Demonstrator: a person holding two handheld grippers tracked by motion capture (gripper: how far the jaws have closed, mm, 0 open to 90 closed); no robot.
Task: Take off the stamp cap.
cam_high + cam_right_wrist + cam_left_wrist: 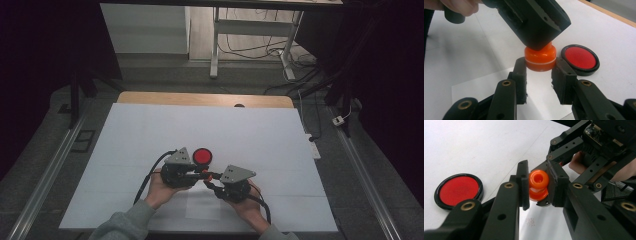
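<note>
The orange piece [538,185] sits mid-frame; we clamp it with both the left gripper [537,187] and right gripper [539,71], a red disc [580,59] lying just right.

The small bottle [538,185] is sitting between the left gripper [199,174] and the right gripper [212,185] above the tabletop [150,135] — the round lid [202,156] is lying just behind them.

The left gripper [538,187] is squeezing a little orange knob-shaped piece [538,185] between its fingers [523,185]. The right gripper [584,157] is crowding in from behind, and a red disc with a black rim [459,190] is lying on the white worktop [481,147].
</note>
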